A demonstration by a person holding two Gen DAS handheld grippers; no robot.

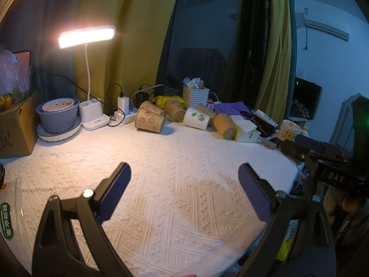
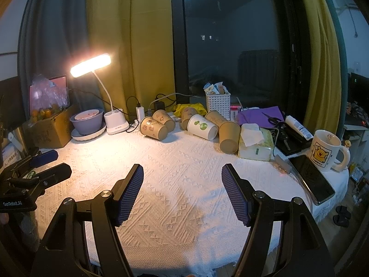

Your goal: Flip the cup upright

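Observation:
Several paper cups lie on their sides at the back of the white cloth table (image 2: 184,184). A brown cup with pink prints (image 2: 154,128) (image 1: 150,120) lies leftmost, a white cup with green dots (image 2: 202,127) (image 1: 197,118) in the middle, a plain brown cup (image 2: 228,137) (image 1: 225,126) on the right. My left gripper (image 1: 184,175) is open and empty above the cloth, well short of the cups; it also shows in the right wrist view (image 2: 55,164). My right gripper (image 2: 182,175) is open and empty, also short of the cups.
A lit desk lamp (image 2: 91,65) and a purple bowl (image 2: 87,121) stand back left beside a cardboard box (image 2: 49,130). A tissue box (image 2: 254,146), a phone (image 2: 311,179) and a bear mug (image 2: 327,153) sit on the right. A white basket (image 2: 218,102) stands behind the cups.

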